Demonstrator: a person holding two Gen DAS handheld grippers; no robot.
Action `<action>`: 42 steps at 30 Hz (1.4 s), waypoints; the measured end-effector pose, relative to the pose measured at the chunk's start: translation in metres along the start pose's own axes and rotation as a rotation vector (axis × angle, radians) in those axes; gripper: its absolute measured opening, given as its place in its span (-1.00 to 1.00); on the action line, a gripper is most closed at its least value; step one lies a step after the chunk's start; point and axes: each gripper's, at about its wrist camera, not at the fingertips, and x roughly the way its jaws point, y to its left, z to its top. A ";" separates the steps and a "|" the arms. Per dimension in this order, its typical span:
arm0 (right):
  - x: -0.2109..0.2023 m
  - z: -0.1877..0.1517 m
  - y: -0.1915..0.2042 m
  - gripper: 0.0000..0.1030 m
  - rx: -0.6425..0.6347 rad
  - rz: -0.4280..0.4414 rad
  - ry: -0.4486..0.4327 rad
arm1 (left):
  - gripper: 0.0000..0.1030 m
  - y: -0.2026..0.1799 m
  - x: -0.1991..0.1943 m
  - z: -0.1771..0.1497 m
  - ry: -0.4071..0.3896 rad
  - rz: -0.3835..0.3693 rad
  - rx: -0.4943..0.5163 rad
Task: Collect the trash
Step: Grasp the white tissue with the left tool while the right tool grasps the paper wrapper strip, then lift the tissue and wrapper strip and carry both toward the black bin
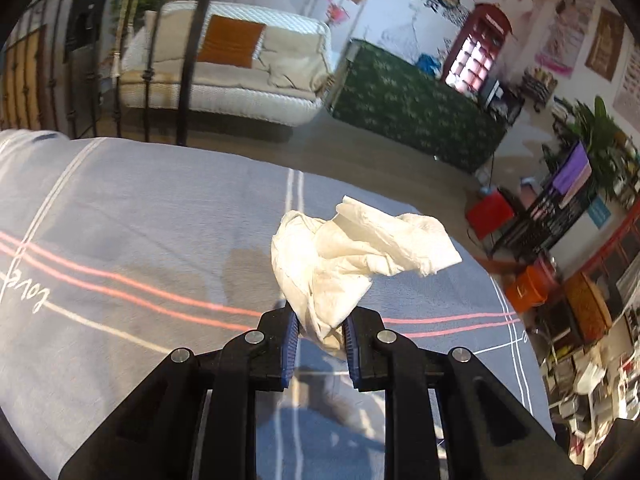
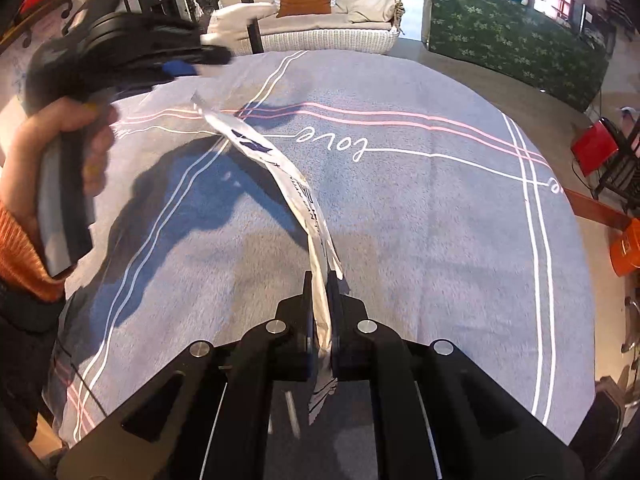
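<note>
A: What does the left wrist view give that the right doesn't?

B: The left gripper (image 1: 320,340), jaws pinched on a crumpled white tissue (image 1: 352,256) held above the grey blanket (image 1: 140,220). The right view shows that gripper (image 2: 176,66) only blurred, the tissue indistinct.

A: And the right gripper (image 2: 320,312)?

B: Jaws clamped on a silver printed wrapper (image 2: 280,168), arching over the blanket; its print is unreadable. Beyond stand a white sofa (image 2: 320,12) and a green-patterned counter (image 2: 512,40).
</note>
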 end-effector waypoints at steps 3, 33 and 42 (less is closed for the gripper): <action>-0.013 -0.009 0.001 -0.87 0.010 -0.012 -0.028 | -0.61 0.012 -0.023 -0.011 -0.029 -0.016 -0.082; -0.103 -0.116 -0.039 -0.87 0.254 -0.104 -0.175 | -0.61 -0.033 -0.102 -0.101 -0.024 -0.195 0.059; -0.125 -0.155 -0.068 -0.87 0.351 -0.168 -0.208 | -0.61 -0.066 -0.102 -0.118 0.010 -0.278 0.131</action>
